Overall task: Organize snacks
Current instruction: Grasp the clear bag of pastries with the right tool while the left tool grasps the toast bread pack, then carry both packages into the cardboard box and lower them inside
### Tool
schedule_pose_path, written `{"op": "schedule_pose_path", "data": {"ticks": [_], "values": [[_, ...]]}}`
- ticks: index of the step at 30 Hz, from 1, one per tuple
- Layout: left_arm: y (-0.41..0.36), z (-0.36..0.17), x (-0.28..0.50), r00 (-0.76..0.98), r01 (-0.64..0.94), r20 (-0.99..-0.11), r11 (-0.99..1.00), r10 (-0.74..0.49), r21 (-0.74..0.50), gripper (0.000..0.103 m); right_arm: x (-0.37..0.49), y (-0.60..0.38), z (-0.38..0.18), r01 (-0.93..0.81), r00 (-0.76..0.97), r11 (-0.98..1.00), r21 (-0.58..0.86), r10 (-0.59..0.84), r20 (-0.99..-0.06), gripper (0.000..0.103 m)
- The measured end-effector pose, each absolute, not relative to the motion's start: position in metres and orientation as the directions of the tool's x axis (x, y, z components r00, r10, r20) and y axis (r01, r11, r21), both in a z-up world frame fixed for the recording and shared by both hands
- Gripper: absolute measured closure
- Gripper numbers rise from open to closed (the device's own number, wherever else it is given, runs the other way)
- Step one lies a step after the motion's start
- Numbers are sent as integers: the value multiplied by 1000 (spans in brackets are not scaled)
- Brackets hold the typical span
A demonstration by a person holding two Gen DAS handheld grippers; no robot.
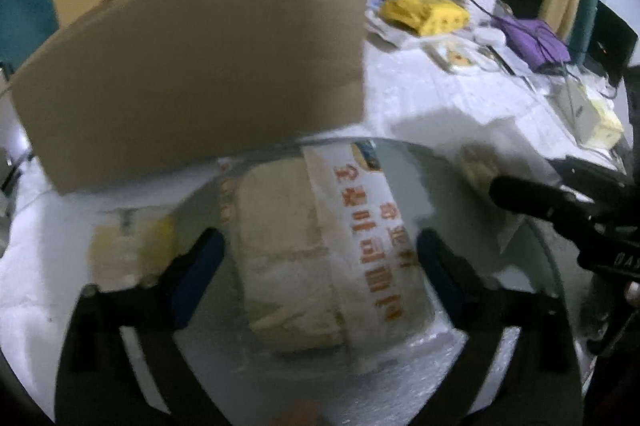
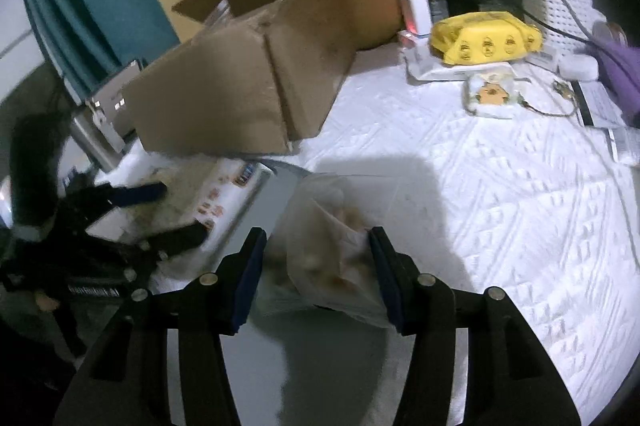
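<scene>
L gripper (image 1: 320,258): jaws spread wide, straddling the bread pack (image 1: 320,258) w/o touching it. Pack lies on the white quilted bed (image 2: 520,186), near edge, partly on a grey round tray (image 1: 400,162). Looks soft, light, squashy; film wrap prob. slippery, so take it across the short width, mid-body, gentle squeeze.

R gripper (image 2: 316,266): jaws pinching a clear snack bag (image 2: 328,226), just R of the bread pack. Bag is limp, crinkly, contents loose & maybe crumbly; grip on gathered film, not the contents.

Behind both: open cardboard box (image 2: 240,94), tilted, likely the drop spot. Far edge of bed: yellow pack (image 2: 484,34), cables, clutter.
</scene>
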State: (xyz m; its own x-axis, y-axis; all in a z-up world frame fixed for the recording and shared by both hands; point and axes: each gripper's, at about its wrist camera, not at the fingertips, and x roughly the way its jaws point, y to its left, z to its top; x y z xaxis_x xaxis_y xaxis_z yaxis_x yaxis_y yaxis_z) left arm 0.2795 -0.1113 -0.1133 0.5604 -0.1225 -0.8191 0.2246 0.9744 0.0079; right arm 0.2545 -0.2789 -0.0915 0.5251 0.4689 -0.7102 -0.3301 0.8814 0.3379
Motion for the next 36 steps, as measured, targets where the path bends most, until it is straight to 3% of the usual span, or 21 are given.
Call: {"op": "schedule_pose_path", "data": {"ticks": [11,15,19,36], "values": [[-128,-127,280,517,251,-845,968,-137,-4,1,254,-292,-93,-308,531,867,393,499,-685,48],[-128,-125,272,532,285,-830,959,-168,-12,14,250,-293,-89,-315,550,868,383,496,-672,48],[-124,-121,262,554,296,-809,955,-195,-27,19,245,-289,-84,-325,568,879,349,477,-671,48],[-81,-54,220,660,319,-687,941,-303,-108,20,242,-254,-29,-392,623,880,267,468,-627,48]]}}
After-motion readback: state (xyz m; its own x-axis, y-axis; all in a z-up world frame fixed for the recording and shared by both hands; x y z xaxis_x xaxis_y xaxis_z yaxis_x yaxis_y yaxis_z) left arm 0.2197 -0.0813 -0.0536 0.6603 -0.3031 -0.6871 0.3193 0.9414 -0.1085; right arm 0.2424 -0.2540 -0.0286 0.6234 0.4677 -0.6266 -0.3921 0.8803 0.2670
